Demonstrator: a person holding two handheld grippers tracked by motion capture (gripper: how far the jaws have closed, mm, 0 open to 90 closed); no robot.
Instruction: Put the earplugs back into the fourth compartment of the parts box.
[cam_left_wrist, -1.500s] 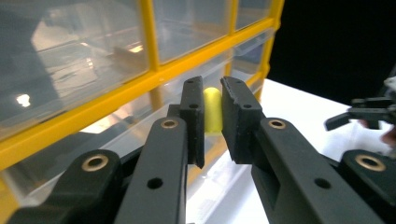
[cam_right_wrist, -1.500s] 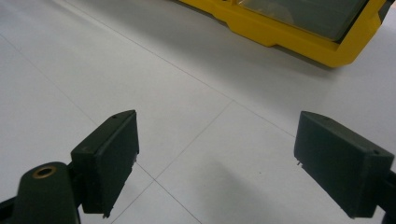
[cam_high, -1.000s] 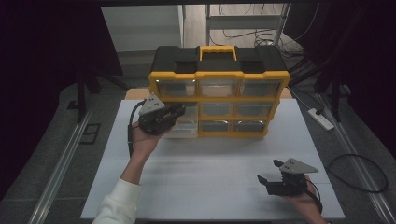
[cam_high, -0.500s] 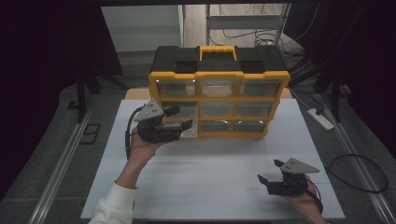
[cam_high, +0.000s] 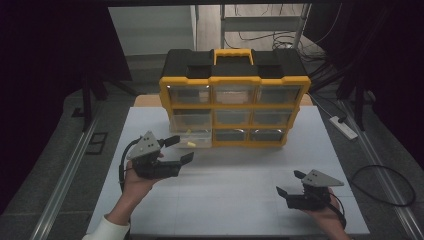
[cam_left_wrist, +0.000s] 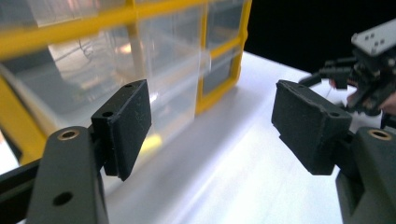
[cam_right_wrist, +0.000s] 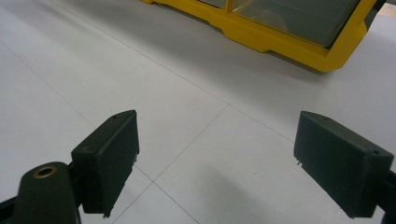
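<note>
High view: looks down on a yellow-framed organiser (cam_high: 235, 111) with a black top, a yellow handle and nine clear drawers in three rows, standing upright at the far middle of the white table (cam_high: 235, 200). Drawer contents hard to make out through glare and dim light. Bottom-left drawer (cam_high: 192, 138) pulled partway out, clear plastic, with a small yellow piece (cam_high: 190, 144) inside, too small to identify. Left gripper (cam_high: 176, 148) held just in front of that drawer, jaws spread apart, gripping nothing, apart from the drawer front. Right gripper (cam_high: 290, 182) near the table's front right, well apart from the organiser, jaws likewise spread and empty, hand beneath it cut off by the frame's lower edge.

Left gripper view: blurred clear drawer (cam_left_wrist: 173, 100) beyond matte black, blocky pads (cam_left_wrist: 126, 123); yellow glint below, indistinct.

Right gripper view: smooth white panels with thin seams, organiser's yellow corner cut off at top.
</note>
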